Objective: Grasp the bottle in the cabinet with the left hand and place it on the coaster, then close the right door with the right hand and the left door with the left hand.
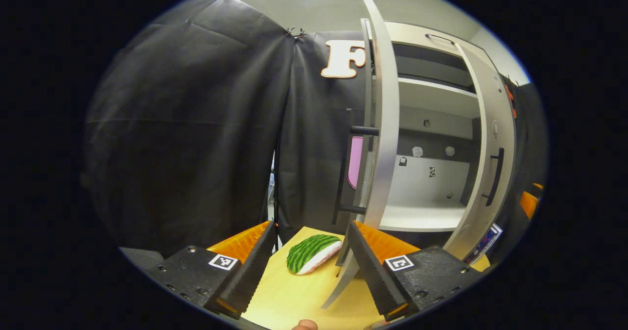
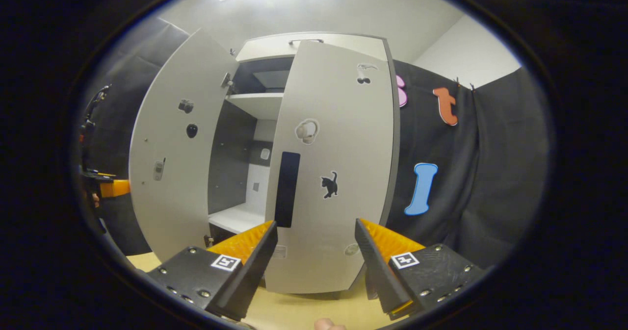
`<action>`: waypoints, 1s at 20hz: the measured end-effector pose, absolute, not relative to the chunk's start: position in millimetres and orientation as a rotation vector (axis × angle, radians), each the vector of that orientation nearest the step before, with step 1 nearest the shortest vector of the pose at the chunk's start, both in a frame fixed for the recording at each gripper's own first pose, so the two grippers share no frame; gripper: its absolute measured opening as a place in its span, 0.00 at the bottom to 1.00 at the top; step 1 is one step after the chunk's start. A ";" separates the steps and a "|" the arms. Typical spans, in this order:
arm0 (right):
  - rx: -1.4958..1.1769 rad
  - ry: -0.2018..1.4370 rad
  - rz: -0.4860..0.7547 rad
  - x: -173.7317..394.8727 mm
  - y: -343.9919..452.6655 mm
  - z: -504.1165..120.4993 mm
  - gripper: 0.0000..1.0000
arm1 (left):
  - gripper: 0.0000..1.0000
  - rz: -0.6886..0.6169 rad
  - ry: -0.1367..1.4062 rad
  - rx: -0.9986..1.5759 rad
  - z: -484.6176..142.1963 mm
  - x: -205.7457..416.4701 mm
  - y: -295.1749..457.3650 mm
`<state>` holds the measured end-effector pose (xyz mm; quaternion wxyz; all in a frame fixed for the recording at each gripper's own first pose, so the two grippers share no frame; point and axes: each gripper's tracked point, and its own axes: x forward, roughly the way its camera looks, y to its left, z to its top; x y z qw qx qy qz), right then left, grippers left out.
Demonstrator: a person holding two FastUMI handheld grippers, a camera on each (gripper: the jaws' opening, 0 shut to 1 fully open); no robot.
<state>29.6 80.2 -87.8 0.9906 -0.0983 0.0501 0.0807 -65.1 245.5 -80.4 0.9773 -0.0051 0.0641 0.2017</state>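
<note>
Your left gripper (image 1: 309,264) is wide open and holds nothing; between its fingers lies a watermelon-slice coaster (image 1: 314,253) on the wooden table (image 1: 289,300). Just past its right finger stands the left door (image 1: 382,124), seen edge-on and swung well out, with its black bar handle on the outer face. Beyond it the cabinet (image 1: 427,212) is open, and the shelves you can see carry no bottle. No bottle stands on the coaster either, so I cannot tell you where it is.

Your right gripper (image 2: 316,259) is also wide open and empty, pointing straight at the outer face of the right door (image 2: 333,173), near it but apart. That door looks partly swung in, with a gap left between it and the left door, through which the lower shelf shows.

Judged from this, the step in hand is closing the right door. Your next move calls for bringing the right fingers flat onto the door face near its free edge and pushing steadily until it seats. Keep the left gripper clear of the swing, then set it against the outer face of the left door and push that shut.
</note>
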 end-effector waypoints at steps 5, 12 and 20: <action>-0.192 0.103 0.170 28.4 82.1 -88.4 0.96 | 0.94 0.326 0.120 -0.039 -82.2 -59.6 222.7; -0.201 0.095 0.142 23.7 68.3 -82.7 0.94 | 0.93 0.231 0.126 -0.011 -85.6 -45.6 188.9; -0.199 0.096 0.110 18.9 56.2 -79.4 0.96 | 0.93 0.157 0.137 -0.007 -87.2 -29.9 162.8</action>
